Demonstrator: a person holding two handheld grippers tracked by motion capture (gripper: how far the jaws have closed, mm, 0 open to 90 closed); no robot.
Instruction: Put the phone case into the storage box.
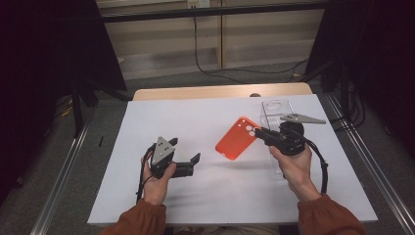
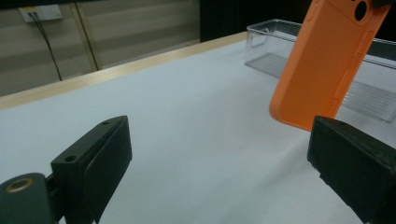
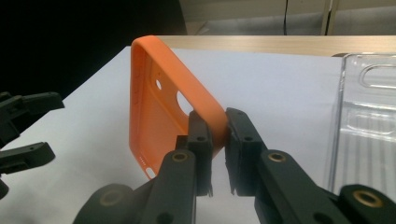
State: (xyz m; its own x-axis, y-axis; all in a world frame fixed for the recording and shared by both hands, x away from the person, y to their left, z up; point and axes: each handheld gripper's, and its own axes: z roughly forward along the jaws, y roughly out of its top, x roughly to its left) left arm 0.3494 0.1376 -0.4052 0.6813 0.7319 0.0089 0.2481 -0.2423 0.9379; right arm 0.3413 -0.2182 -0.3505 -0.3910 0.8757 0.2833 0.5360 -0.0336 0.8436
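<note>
An orange phone case [image 1: 237,138] hangs above the white table, pinched at its camera end by my right gripper [image 1: 259,132], which is shut on it. In the right gripper view the two black jaws clamp the orange phone case [image 3: 159,107] by its rim, my right gripper [image 3: 215,133] pointing left across the table. My left gripper [image 1: 185,152] is held at the left of the table, open and with nothing between its jaws. In the left gripper view my left gripper [image 2: 219,144] faces the hanging orange phone case [image 2: 322,65], which is still some way off.
A clear plastic tray [image 1: 277,110] lies on the white sheet [image 1: 195,117] under and behind the right hand, seen as the clear plastic tray [image 3: 369,116] at the right. The table's wooden far edge [image 1: 220,91] lies beyond. A black cable trails from each gripper.
</note>
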